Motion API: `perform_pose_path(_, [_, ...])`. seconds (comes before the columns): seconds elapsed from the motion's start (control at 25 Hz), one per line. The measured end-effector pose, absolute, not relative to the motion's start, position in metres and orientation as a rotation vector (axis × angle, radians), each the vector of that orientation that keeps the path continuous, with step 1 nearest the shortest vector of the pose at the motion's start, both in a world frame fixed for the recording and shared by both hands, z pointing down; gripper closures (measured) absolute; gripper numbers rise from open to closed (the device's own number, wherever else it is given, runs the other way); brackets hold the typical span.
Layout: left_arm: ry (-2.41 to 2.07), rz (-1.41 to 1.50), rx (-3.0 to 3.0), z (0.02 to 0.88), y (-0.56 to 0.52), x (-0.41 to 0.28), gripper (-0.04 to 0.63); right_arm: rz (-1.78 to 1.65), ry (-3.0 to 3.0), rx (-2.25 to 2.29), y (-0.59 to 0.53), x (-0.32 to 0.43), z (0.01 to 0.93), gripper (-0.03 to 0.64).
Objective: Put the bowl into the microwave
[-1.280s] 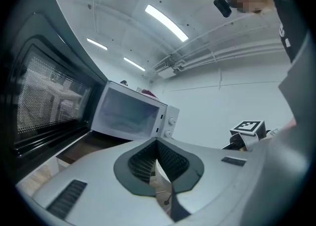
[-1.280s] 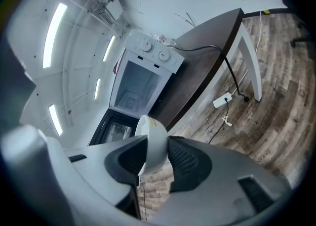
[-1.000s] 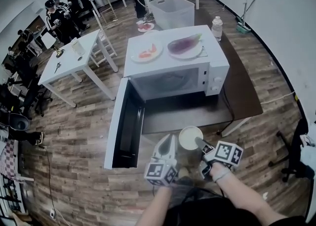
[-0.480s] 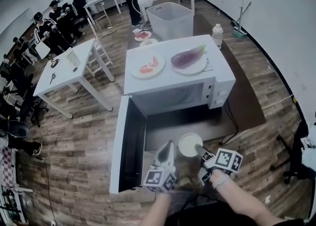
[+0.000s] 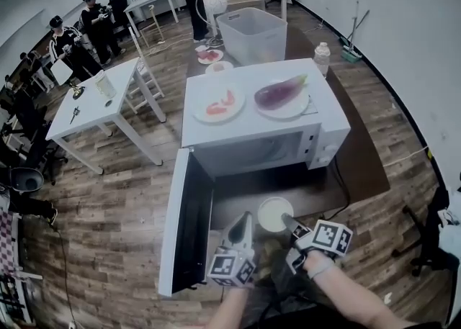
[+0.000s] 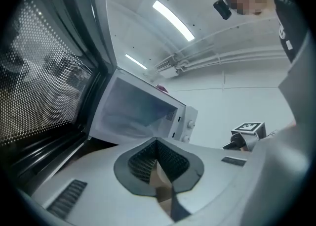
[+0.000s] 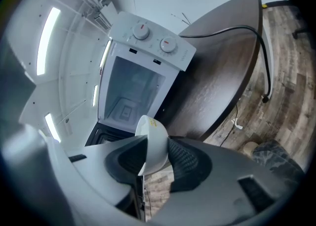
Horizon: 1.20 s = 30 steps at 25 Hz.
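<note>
Masking part of the gripped bowl (image 7: 152, 132), the right claw (image 7: 157, 150).

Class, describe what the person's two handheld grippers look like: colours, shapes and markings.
Both the left gripper and right gripper have pale grey bodies tapering to two jaws lined with dark ribbed pads. Each carries a cube of black-and-white square markers.

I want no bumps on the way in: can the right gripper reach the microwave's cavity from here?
Probably yes: the door stands wide open, and nothing shows between the bowl in the right gripper and the cavity.
</note>
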<state>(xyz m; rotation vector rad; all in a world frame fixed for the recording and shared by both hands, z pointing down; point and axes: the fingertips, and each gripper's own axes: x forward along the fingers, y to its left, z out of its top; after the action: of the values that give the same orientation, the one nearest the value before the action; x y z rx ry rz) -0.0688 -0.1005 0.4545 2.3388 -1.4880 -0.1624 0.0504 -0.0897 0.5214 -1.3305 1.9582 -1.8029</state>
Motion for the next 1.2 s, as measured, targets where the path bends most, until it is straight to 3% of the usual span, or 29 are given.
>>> perform_pose_path(1.2, [-1.557,-0.212,2.312,0.478,-0.156,-0.081,0.594,-1.746,1.940,-1.208,-0.174,0.028,0.519,0.488])
